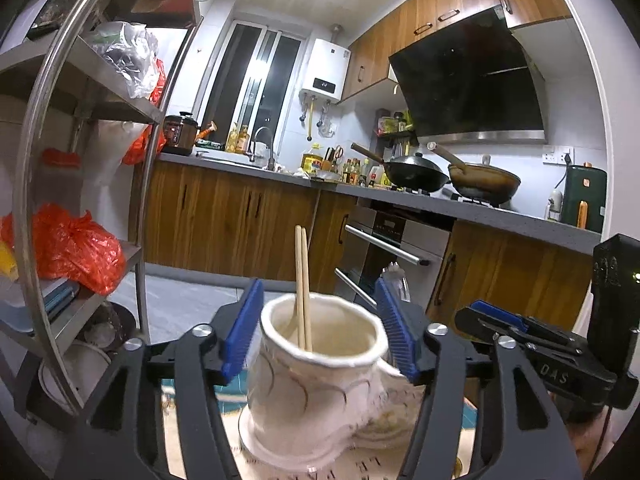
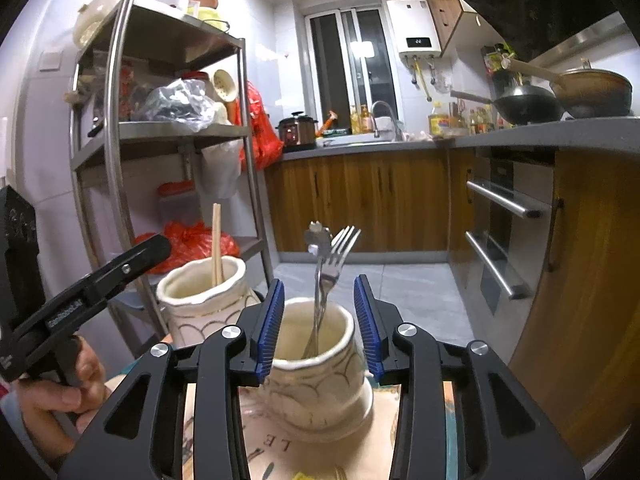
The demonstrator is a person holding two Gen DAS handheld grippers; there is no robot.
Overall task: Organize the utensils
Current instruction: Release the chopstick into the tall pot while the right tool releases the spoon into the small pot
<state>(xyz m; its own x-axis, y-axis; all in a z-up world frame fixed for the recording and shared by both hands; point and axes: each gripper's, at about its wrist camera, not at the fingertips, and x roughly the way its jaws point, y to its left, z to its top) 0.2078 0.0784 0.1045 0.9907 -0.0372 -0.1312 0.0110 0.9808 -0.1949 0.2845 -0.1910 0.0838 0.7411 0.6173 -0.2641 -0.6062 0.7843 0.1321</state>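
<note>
Two white ceramic holders with gold swirls stand on a patterned mat. The left holder (image 1: 316, 384) holds a pair of wooden chopsticks (image 1: 303, 280). My left gripper (image 1: 320, 332) is open, its blue pads on either side of this holder's rim, not pressing it. The right holder (image 2: 316, 364) holds a metal fork (image 2: 332, 272) and another metal utensil (image 2: 318, 240). My right gripper (image 2: 319, 320) is open around that holder's rim. The left holder (image 2: 200, 300) with chopsticks (image 2: 216, 244) also shows in the right wrist view.
A steel shelf rack (image 2: 168, 128) with bags and jars stands to the left. Wooden cabinets, a built-in oven (image 2: 504, 236) and a grey counter with woks (image 1: 416, 174) lie ahead and right. The mat (image 2: 280, 448) lies under both holders.
</note>
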